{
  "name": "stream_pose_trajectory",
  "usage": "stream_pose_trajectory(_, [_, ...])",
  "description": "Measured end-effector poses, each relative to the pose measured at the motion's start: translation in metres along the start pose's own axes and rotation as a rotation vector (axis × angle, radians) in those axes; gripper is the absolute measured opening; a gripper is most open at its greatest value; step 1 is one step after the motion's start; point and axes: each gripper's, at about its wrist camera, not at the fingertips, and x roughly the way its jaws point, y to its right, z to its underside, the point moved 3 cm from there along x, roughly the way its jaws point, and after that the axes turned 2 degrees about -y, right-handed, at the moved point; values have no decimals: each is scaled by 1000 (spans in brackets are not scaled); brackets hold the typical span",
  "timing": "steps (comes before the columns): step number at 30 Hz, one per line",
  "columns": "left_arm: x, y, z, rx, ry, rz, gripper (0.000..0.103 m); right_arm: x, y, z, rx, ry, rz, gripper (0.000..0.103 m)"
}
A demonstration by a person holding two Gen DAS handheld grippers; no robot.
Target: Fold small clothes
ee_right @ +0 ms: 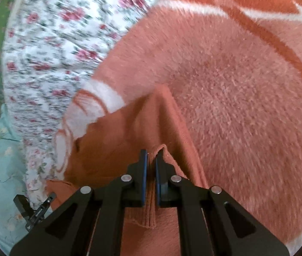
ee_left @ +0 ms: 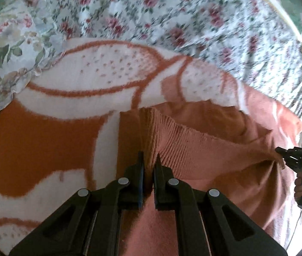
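I have the rust-coloured knit garment [ee_left: 204,140] pinched at both ends of its ribbed hem: my left gripper [ee_left: 148,164] is clamped on one bunch of the ribbing, and my right gripper [ee_right: 151,160] is clenched on the other, with the fabric sandwiched between its blue pads [ee_right: 144,170]. The hem hangs stretched between the two tools, lifted off the orange-and-white fleece blanket [ee_left: 44,138], while the rest of the garment drapes down onto it. Beyond the blanket lies a floral bedsheet [ee_left: 172,10]. As I judge it, the folding is at an early stage: the piece is picked up and spread, but I see no finished crease and no tidy stack anywhere. What I take to be left is laying it flat, folding it over, and smoothing it
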Motion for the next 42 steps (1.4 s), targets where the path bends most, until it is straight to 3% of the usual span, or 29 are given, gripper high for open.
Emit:
stream_pose_trajectory(4, [19,-7,5,1,-44,-44,13,14,15,-5,40,-26,4,12])
stream_pose_trajectory(6, [9,-10,6,-21,-42,-63,19,7,17,-5,63,-19,-2,19])
stream_pose_trajectory(8, [-9,-11,11,-65,-13,-37,34,-15,17,-2,68,38,41,29])
stream_pose_trajectory(9, [-19,-8,15,-81,3,-21,35,-26,15,0,56,70,57,34])
stream_pose_trajectory(12, [-37,18,35,-81,0,119,36,-50,-8,18,-41,106,43,34])
stream_pose_trajectory(14, [-27,48,55,-32,-69,211,36,-37,-37,42,-160,7,0,34])
stream_pose_trajectory(16, [-11,75,73,43,-141,238,36,-6,-65,72,-298,-150,-20,34])
stream_pose_trajectory(18, [5,84,80,90,-183,215,36,23,-84,94,-416,-265,-27,34])
stream_pose_trajectory(21, [25,65,75,89,-206,140,33,54,-79,87,-451,-310,31,34])
stream_pose_trajectory(22, [26,52,68,49,-214,140,25,60,-71,78,-427,-299,72,34])
stream_pose_trajectory(23, [23,42,59,11,-202,159,30,61,-63,66,-392,-282,109,31])
stream_pose_trajectory(24, [16,33,49,-12,-168,156,35,58,-59,53,-353,-255,102,30])
stream_pose_trajectory(26, [0,16,31,-21,-84,97,60,43,-60,33,-346,-168,91,33])
stream_pose_trajectory(27, [-5,9,24,-30,-55,74,65,36,-64,23,-380,-119,104,43])
stream_pose_trajectory(28, [-6,2,18,-43,-40,58,70,32,-65,19,-398,-89,125,60])
stream_pose_trajectory(30, [2,-9,8,-62,-53,34,71,28,-64,10,-429,-27,185,73])
stream_pose_trajectory(36, [37,-4,2,-6,-131,-5,70,38,-65,3,-485,-22,247,73])
stream_pose_trajectory(39, [39,7,7,41,-142,-87,67,38,-65,4,-484,-15,244,73])
stream_pose_trajectory(42, [19,19,10,4,-83,-31,67,24,-69,9,-428,-13,159,73])
